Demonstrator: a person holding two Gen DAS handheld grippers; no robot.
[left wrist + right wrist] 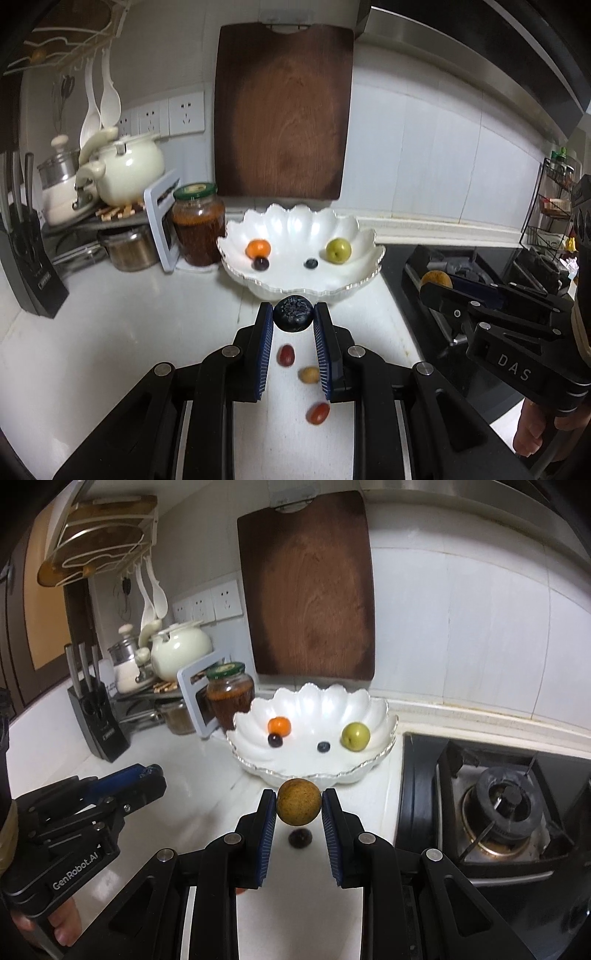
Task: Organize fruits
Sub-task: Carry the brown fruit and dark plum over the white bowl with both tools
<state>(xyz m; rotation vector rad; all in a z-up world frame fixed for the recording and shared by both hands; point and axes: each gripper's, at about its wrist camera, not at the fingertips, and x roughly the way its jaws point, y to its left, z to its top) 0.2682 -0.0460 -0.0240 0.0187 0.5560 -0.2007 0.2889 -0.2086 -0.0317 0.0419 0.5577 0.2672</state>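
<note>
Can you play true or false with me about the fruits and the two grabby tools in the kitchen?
1. The left tool holds a dark blueberry. True.
2. The right tool is empty. False: it grips a round brown fruit.
3. The white bowl has an orange fruit and a green fruit in it. True.
4. The bowl holds no berries. False: two small dark berries lie inside.
5. Small fruits are on the counter. True.
</note>
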